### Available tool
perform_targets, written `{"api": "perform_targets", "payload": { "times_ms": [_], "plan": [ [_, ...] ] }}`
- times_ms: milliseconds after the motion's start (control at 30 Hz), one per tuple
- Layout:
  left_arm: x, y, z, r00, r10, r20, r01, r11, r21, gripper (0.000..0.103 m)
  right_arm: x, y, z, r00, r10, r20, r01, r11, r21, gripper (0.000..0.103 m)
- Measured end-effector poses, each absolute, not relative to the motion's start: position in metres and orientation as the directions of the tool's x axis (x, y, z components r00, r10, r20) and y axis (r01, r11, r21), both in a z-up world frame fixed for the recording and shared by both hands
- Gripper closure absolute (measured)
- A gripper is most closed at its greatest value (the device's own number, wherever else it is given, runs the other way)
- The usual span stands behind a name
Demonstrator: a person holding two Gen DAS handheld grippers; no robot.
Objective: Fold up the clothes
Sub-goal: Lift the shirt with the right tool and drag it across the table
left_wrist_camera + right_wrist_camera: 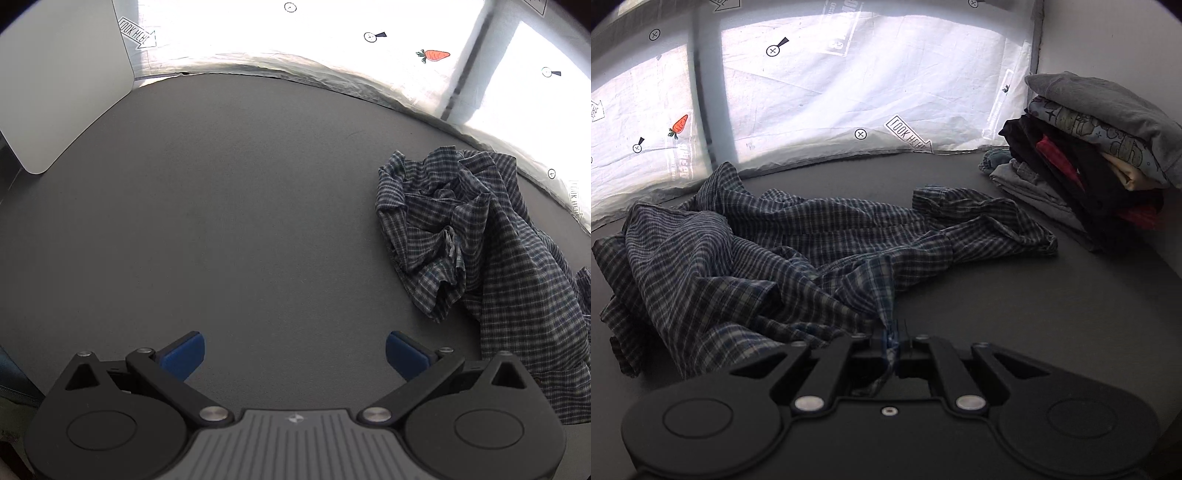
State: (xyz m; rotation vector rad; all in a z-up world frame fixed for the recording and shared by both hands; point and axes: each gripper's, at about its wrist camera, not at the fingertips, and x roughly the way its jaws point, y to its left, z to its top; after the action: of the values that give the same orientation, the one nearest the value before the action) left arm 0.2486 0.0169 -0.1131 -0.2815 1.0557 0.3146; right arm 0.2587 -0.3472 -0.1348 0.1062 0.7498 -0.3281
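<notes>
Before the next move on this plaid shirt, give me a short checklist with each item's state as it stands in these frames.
1. Right gripper clamped on the plaid shirt: ok, a pinch of fabric sits between its closed jaws.
2. Left gripper free to take a second hold: ok, open and empty over bare table.
3. Shirt spread flat: not ok, it lies crumpled.
4. Which part of the shirt is pinched: cannot tell.
5. Stack of folded clothes clear of the shirt: ok, a gap of table lies between them.
</notes>
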Motion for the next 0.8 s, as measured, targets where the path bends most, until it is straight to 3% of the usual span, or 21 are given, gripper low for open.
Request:
{"api": "perform_targets", "payload": {
  "times_ms": [167, 333, 367, 433, 500, 667, 800],
  "plan": [
    [0.242, -0.006, -0.113, 0.465, 0.081, -0.882, -0.312, 0.947, -0.077, 0.0, 0.226, -0.39, -0.155, 0.598, -0.335, -0.729, 0.447, 0.894, -0.044, 0.1],
    [0.24, -0.014, -0.113, 0.469, 0.064, -0.881, -0.297, 0.951, -0.089, 0.0, 0.22, -0.401, -0.163, 0.575, -0.317, -0.754, 0.456, 0.89, -0.027, 0.097],
    [0.241, -0.014, -0.113, 0.471, 0.063, -0.88, -0.299, 0.95, -0.092, 0.0, 0.221, -0.399, -0.161, 0.583, -0.318, -0.747, 0.448, 0.893, -0.031, 0.094],
    [0.243, -0.013, -0.112, 0.474, 0.062, -0.878, -0.303, 0.948, -0.097, 0.0, 0.225, -0.392, -0.153, 0.617, -0.326, -0.716, 0.423, 0.905, -0.047, 0.073],
    [0.244, -0.013, -0.111, 0.478, 0.06, -0.876, -0.302, 0.948, -0.1, 0.0, 0.232, -0.385, -0.143, 0.655, -0.327, -0.682, 0.397, 0.916, -0.057, 0.065],
    [0.252, -0.015, -0.111, 0.487, 0.059, -0.871, -0.297, 0.95, -0.102, 0.0, 0.252, -0.359, -0.125, 0.74, -0.266, -0.618, 0.284, 0.956, -0.071, 0.059],
    [0.264, -0.014, -0.112, 0.492, 0.052, -0.869, -0.293, 0.95, -0.109, 0.001, 0.276, -0.335, -0.125, 0.761, -0.191, -0.62, 0.182, 0.98, -0.078, 0.058]
  ]
}}
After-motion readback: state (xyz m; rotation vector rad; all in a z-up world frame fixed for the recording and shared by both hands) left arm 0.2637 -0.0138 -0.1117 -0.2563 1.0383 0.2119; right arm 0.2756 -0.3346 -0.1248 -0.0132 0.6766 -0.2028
